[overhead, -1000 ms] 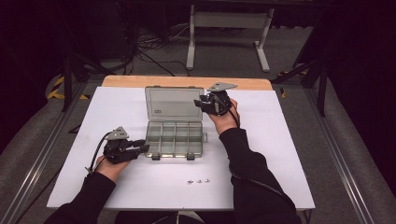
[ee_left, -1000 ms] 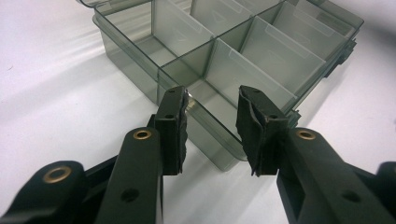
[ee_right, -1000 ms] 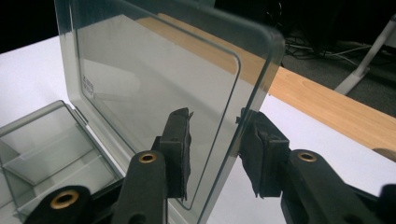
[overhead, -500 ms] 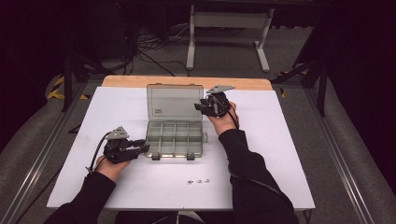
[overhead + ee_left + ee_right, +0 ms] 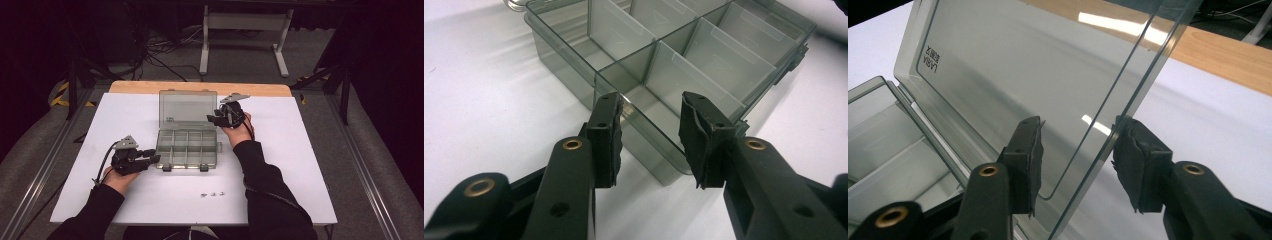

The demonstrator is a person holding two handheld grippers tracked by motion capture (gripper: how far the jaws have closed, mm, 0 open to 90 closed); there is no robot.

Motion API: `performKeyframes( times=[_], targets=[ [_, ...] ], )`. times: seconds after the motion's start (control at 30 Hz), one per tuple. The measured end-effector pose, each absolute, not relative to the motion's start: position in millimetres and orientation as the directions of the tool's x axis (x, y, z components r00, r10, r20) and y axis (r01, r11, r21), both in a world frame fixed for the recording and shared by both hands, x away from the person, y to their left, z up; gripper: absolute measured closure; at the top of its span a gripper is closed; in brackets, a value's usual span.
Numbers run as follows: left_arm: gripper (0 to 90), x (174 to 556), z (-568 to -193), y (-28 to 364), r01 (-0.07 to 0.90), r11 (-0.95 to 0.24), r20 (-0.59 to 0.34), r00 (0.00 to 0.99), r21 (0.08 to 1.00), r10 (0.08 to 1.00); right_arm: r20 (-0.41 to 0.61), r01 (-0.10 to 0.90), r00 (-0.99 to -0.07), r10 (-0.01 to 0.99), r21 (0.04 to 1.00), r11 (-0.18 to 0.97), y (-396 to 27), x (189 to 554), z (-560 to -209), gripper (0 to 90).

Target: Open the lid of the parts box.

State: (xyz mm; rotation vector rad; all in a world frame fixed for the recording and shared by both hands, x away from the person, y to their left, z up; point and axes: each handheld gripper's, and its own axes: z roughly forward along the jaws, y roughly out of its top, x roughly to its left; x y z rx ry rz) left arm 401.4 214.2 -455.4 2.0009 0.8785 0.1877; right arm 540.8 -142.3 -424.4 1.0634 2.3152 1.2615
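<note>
Left tool (image 5: pixel 649 135): jaws apart, straddling the near left corner of the box (image 5: pixel 684 75), not clamped. Right tool (image 5: pixel 1075 160): jaws apart either side of the raised lid (image 5: pixel 1038 75) edge. Box sits mid-table (image 5: pixel 300 150), lid upright, compartments bare. A few small screws (image 5: pixel 212 194) lie near the front edge.

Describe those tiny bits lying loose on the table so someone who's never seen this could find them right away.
Start at the white table and find the clear divided organizer box with its lid up near the middle. Come straight toward the person from the box's front edge: the small metal pieces lie there in a short row. They are the lone loose specks on the bare white surface, apart from box and tongs.
</note>
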Motion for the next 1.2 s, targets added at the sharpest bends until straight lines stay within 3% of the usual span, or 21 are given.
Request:
performKeyframes(
  times=[0.97,1.2],
  targets=[
    [60.3,401.2,-455.6,213.6,0.489,-0.341,-0.178,0.743,0.802,0.645,0.191,0.557,-0.654,0.732,0.777,0.295,-146.5,551.3,-442.8,41.6],
    [60.2,400.8,-455.5,213.3,0.492,-0.337,-0.18,0.739,0.802,0.649,0.166,0.551,-0.654,0.739,0.774,0.314,-147.7,550.1,-442.9,41.1]
  ],
)
